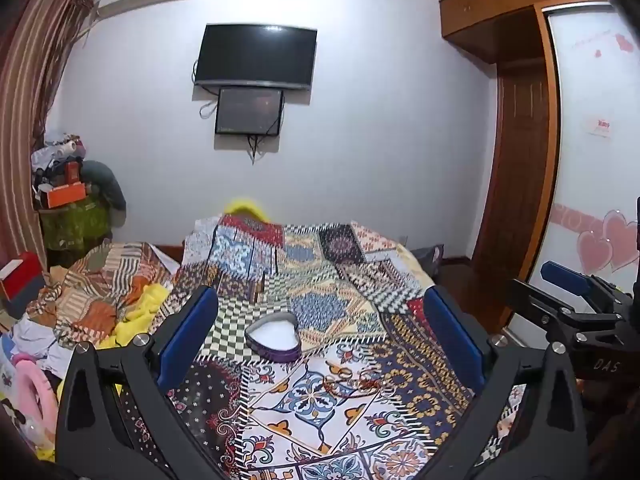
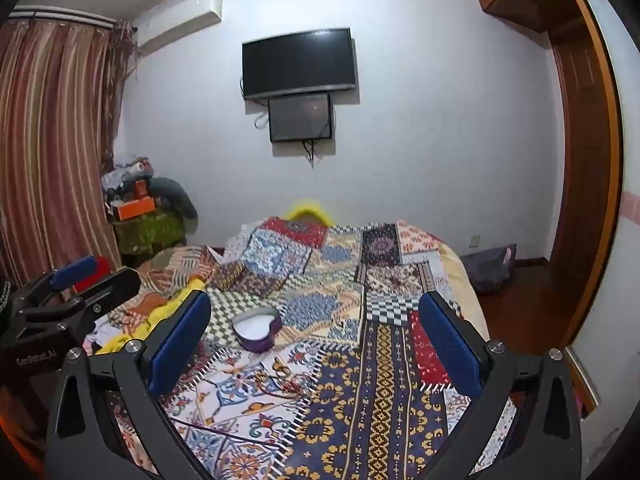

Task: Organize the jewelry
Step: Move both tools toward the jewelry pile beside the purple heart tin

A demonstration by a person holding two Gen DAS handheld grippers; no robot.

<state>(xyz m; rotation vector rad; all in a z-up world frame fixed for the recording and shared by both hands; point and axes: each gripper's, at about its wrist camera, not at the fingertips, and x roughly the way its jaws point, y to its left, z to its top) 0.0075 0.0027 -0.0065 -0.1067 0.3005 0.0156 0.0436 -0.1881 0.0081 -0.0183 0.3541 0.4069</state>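
Note:
An open heart-shaped purple box (image 1: pixel 274 338) with a white lining sits on the patterned bedspread (image 1: pixel 320 272); it also shows in the right wrist view (image 2: pixel 257 330). Thin jewelry pieces (image 1: pixel 352 382) lie on the cloth just in front of the box, and show in the right wrist view (image 2: pixel 286 380) too. My left gripper (image 1: pixel 320 336) is open and empty, held above the bed with the box between its fingers in view. My right gripper (image 2: pixel 316 340) is open and empty, to the right of the box. Each gripper shows at the edge of the other's view.
A heap of clothes and yellow cloth (image 1: pixel 100 300) lies at the bed's left side. A cluttered stand (image 1: pixel 68 196) and striped curtains (image 2: pixel 48 152) are at far left. A TV (image 1: pixel 256 56) hangs on the far wall. A wooden wardrobe (image 1: pixel 520 160) stands right.

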